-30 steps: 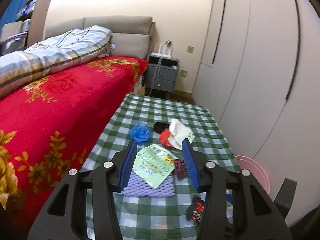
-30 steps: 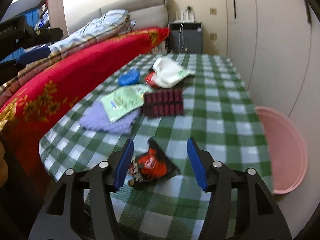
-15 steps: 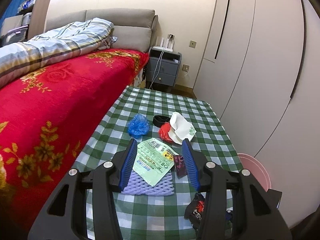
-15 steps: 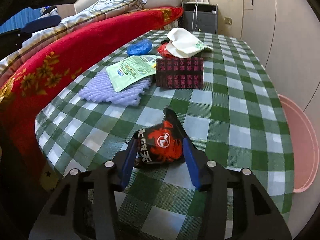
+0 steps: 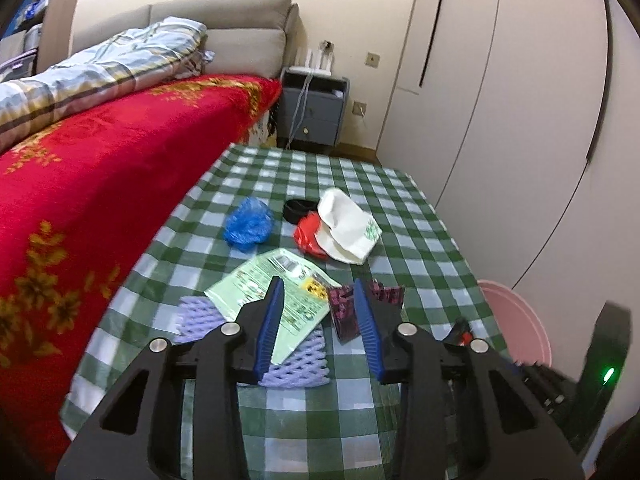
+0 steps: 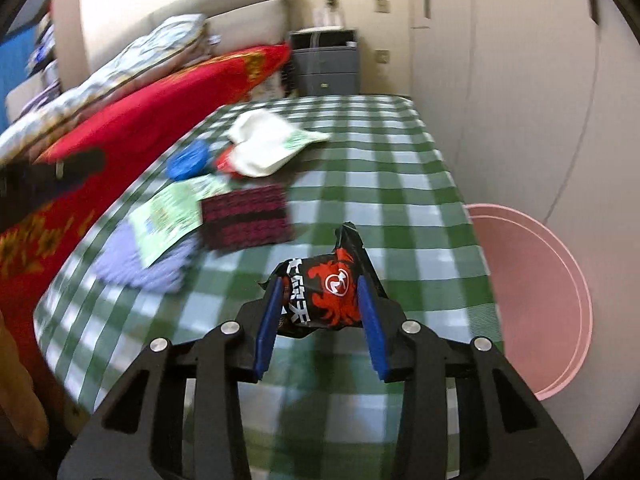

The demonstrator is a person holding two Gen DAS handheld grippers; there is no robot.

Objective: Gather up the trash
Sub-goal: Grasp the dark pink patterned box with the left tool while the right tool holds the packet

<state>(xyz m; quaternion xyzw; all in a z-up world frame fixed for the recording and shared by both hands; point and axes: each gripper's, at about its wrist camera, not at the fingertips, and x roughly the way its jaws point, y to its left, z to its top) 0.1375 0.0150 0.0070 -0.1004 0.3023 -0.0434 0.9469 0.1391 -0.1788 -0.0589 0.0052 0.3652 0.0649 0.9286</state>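
Gripping a black-and-red snack wrapper (image 6: 326, 294), the right gripper (image 6: 319, 294) has just been closing and its blue pads (image 6: 267, 322) now press the crumpled packet on both sides above the green-checked tablecloth (image 6: 384, 184); that view is motion-blurred. Left gripper (image 5: 318, 298) has also just been narrowing its jaws, but they stand apart with nothing pinched, hovering over the pale green packet (image 5: 272, 292) and the dark red patterned wrapper (image 5: 346, 308). Green packet lies on a purple foam net (image 5: 296, 364). Farther back on the table: a crumpled blue plastic wad (image 5: 249, 226), a black band (image 5: 298, 209), a red wrapper (image 5: 307, 236) partly under a white paper bag (image 5: 348, 232). Pink basin (image 6: 532, 300) sits low beside the table's right edge. Bed with red floral blanket (image 5: 100, 184) runs along the left; grey nightstand (image 5: 314, 110) at the far wall.
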